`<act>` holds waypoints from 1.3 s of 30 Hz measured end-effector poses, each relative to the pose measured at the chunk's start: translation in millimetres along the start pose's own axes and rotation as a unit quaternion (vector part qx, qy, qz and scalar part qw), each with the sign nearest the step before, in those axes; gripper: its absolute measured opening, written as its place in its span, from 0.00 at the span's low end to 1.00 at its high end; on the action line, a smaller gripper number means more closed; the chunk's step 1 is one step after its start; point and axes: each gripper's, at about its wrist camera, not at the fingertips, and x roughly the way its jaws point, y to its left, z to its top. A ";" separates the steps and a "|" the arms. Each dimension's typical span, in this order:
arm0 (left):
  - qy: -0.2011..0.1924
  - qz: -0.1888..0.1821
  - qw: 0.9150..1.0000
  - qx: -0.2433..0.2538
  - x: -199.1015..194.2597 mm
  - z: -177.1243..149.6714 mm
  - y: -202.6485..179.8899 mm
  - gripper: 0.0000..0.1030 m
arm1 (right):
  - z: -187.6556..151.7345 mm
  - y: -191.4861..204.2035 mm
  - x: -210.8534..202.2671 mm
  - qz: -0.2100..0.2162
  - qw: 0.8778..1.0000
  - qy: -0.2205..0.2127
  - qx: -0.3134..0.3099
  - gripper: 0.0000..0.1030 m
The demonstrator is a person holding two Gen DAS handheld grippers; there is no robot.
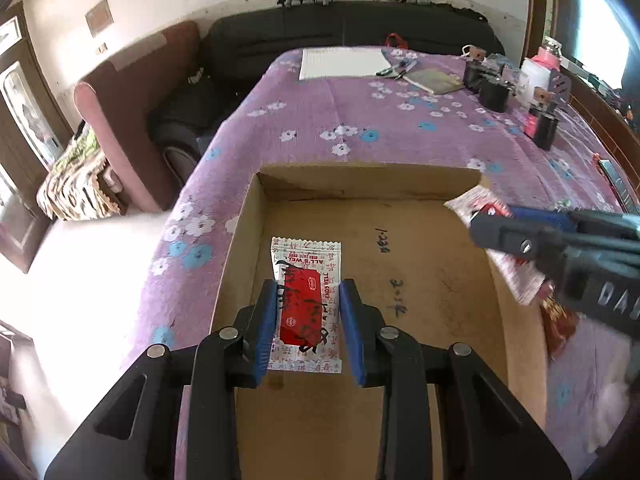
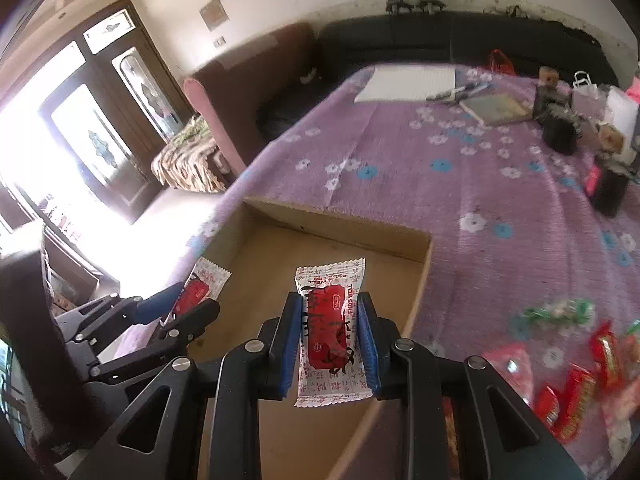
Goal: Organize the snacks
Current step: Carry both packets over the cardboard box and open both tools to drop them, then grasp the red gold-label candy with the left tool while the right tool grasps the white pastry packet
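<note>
Two snack packets are white with a red middle and black writing. One packet is pinched above the left side of the open brown box. The other packet is pinched over the box's right side. More red and green snacks lie on the purple cloth beside the box.

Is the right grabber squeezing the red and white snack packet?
Touching. In the right wrist view, both blue pads of the right gripper press the sides of the snack packet, holding it above the cardboard box.
</note>
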 end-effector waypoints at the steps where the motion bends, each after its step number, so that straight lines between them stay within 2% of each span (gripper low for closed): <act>1: 0.004 -0.001 1.000 -0.002 4.1 2.0 0.6 0.28 | 0.4 0.3 5.0 -0.001 1.000 0.002 0.000 0.26; 8: 0.039 -0.028 0.998 -0.030 33.8 12.9 6.8 0.28 | 4.5 -1.7 35.3 -0.016 1.000 0.015 0.001 0.27; 14: 0.050 -0.041 0.996 -0.055 44.3 14.2 15.4 0.30 | 7.0 -5.5 44.9 -0.019 1.000 0.018 0.006 0.28; 18: 0.046 -0.038 0.997 -0.058 45.0 15.0 17.2 0.36 | 8.3 -7.3 48.2 -0.021 1.000 0.017 0.009 0.30; 20: 0.042 -0.034 0.997 -0.054 44.1 15.3 16.0 0.43 | 7.4 -6.9 47.7 -0.019 1.000 0.016 0.011 0.31; 21: 0.038 -0.033 0.997 -0.053 42.0 14.8 14.7 0.50 | 7.0 -6.4 47.0 -0.016 1.000 0.014 0.010 0.31; 22: 0.035 -0.034 0.997 -0.054 40.7 15.1 15.2 0.53 | 6.8 -6.4 46.0 -0.017 1.000 0.012 0.010 0.31; 25: 0.026 -0.036 0.997 -0.058 30.5 13.4 14.4 0.53 | 7.0 -6.8 39.5 -0.013 1.000 0.003 0.014 0.34; 31: -0.010 -0.009 0.999 -0.038 -4.3 5.0 5.2 0.53 | 4.0 -11.3 11.8 -0.002 1.000 -0.019 0.024 0.35; 39: -0.039 -0.002 0.999 -0.017 -45.4 -11.4 -25.1 0.54 | -21.9 -41.3 -29.4 -0.008 0.998 -0.040 0.047 0.36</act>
